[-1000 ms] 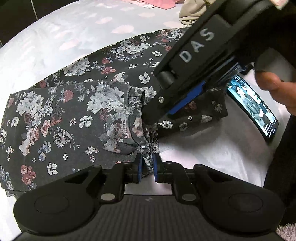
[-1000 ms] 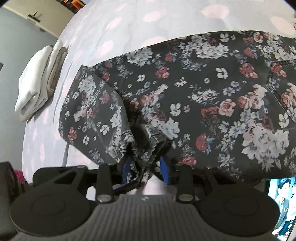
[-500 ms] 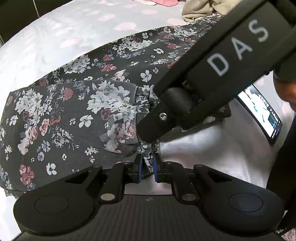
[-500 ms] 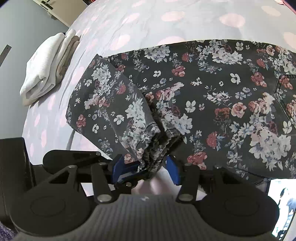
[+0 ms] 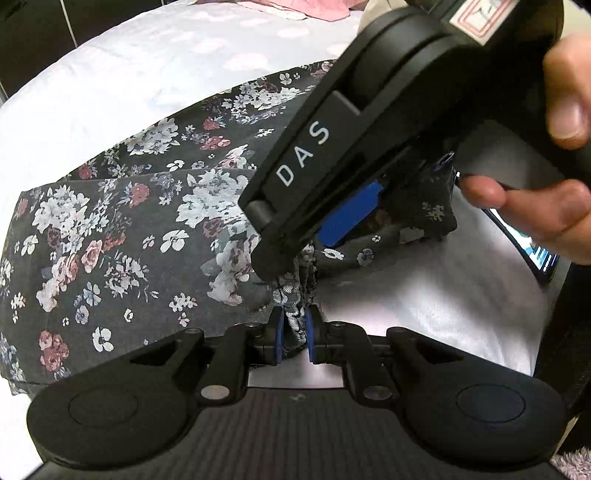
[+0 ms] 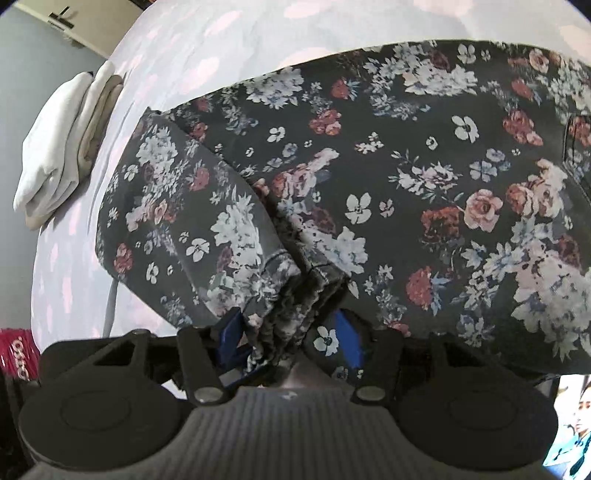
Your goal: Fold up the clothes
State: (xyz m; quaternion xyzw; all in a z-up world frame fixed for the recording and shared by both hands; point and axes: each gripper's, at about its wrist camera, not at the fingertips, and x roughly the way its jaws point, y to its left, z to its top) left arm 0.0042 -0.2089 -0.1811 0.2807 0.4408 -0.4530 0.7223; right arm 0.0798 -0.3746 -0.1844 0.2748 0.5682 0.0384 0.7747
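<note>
A dark floral garment (image 5: 129, 229) lies spread on the pale bed sheet (image 5: 147, 59), one sleeve folded across it. My left gripper (image 5: 294, 332) is shut on the sleeve's gathered cuff (image 5: 295, 295) at the garment's near edge. My right gripper (image 6: 290, 336), held by a hand (image 5: 546, 210), comes in from the upper right at the same cuff (image 6: 284, 317). Its jaws stand wide. The bunched cuff sits loosely between its blue pads (image 6: 347, 339), which are not squeezing it. In the left wrist view the right gripper (image 5: 295, 254) hides the garment's right part.
A phone (image 5: 537, 254) with a lit screen lies on the bed right of the garment, also in the right wrist view as the phone (image 6: 570, 424). Folded white clothes (image 6: 62, 155) sit at the bed's far left. Pink cloth (image 5: 295, 9) lies at the far end.
The right gripper's jaws have spread apart around the cuff, and it has shifted slightly. The left gripper has held still on the cuff.
</note>
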